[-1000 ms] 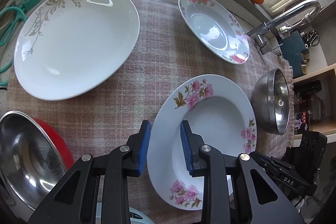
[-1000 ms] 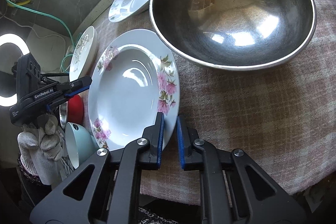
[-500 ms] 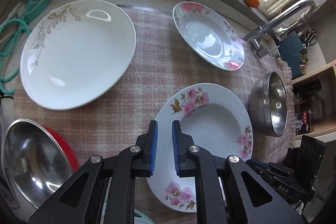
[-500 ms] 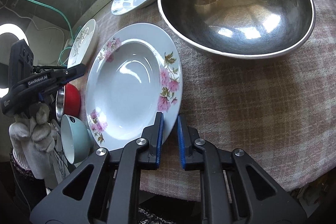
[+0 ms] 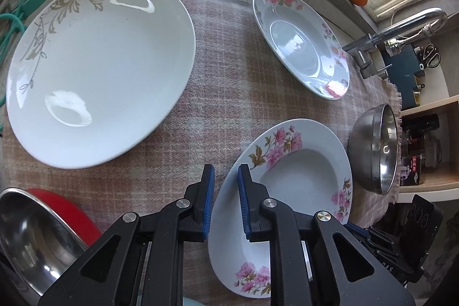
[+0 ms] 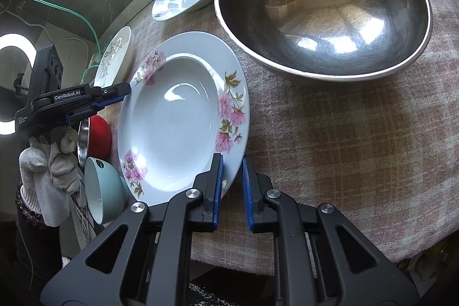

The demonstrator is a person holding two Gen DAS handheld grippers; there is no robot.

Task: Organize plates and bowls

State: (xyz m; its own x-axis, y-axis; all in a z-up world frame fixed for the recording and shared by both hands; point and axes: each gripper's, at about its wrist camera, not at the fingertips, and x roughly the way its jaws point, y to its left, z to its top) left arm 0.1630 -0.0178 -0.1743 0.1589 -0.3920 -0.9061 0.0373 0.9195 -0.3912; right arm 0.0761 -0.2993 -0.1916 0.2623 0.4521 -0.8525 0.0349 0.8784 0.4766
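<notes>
The floral plate lies on the checked cloth; the right gripper pinches its rim at 5 o'clock, while the left gripper, whose jaws have just been opening slightly, straddles the rim at 10 o'clock with its pads narrowly apart. A steel bowl crowds the plate at 1 o'clock, a red bowl and a teal cup at 8 o'clock. A large white plate sits at 10 o'clock and a second floral plate at 12.
</notes>
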